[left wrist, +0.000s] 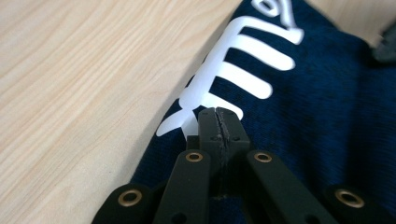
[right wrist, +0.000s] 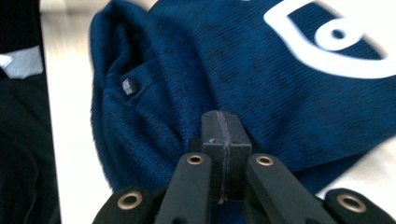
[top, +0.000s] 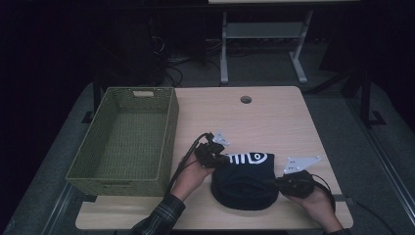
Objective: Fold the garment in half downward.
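Table | basket left | both grippers pinch navy garment

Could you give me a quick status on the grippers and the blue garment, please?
Left gripper shut on blue garment. Right gripper shut on it too. Green basket left of it, nothing between.

- The high view is dim, with black surroundings beyond the table.
- Both gripper views are brightly lit.
- The right gripper view is soft, and its pale tabletop looks washed out.
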`<state>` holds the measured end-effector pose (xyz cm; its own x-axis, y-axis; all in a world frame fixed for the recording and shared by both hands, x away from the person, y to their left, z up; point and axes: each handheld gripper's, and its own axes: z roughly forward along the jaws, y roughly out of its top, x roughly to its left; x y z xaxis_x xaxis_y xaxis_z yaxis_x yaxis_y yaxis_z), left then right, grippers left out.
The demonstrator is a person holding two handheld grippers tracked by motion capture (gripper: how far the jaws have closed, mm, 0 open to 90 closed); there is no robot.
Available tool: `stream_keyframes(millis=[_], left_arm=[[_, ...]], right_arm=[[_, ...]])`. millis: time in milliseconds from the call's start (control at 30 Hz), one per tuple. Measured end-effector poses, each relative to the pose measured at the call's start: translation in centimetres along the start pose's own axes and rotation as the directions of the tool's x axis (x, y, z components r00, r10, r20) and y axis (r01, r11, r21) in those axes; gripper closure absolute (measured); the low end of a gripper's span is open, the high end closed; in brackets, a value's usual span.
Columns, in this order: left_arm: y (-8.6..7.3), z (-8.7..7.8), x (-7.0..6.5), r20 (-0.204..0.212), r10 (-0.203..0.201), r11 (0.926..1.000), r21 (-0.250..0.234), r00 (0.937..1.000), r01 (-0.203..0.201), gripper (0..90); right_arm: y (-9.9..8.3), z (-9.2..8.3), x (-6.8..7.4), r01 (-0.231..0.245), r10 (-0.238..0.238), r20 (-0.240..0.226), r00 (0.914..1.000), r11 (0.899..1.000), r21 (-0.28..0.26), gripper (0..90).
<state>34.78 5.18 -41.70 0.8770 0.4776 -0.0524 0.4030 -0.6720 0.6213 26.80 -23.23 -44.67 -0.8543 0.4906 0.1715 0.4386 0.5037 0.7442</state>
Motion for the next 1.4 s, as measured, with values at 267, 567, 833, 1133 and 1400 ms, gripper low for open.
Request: stream_keyframes(millis=[267,567,833,1133,1400], left_arm=[[0.2,2.3,1.1,0.012,-0.007,0.9997,0.024,0.9999,0.007,90.0],[0.4,3.4,1.3,0.029,0.0,0.9998,0.02,0.9996,-0.001,90.0],[0.7,2.8,0.8,0.026,0.019,0.9998,0.004,0.9995,-0.019,90.0],[0.1,-1.5,-1.9,0.06,0.05,0.9979,-0.043,0.9969,-0.048,89.9],[-3.2,-1.3,-3.5,0.089,0.006,0.9994,0.032,0.996,-0.009,89.9]], right_arm=[[-0.4,2.3,2.0,0.063,-0.061,-0.027,0.9978,0.995,0.08,90.0],[-0.3,3.2,3.3,0.099,-0.097,-0.03,0.9949,0.992,0.079,90.0],[0.3,4.1,4.9,0.133,-0.128,-0.063,0.9898,0.988,0.078,90.0],[0.8,0.9,3.4,0.093,-0.092,0.008,0.9957,0.994,-0.063,89.8],[-0.2,1.6,1.5,-0.008,0.006,0.056,0.9984,1.0,0.022,89.9]])
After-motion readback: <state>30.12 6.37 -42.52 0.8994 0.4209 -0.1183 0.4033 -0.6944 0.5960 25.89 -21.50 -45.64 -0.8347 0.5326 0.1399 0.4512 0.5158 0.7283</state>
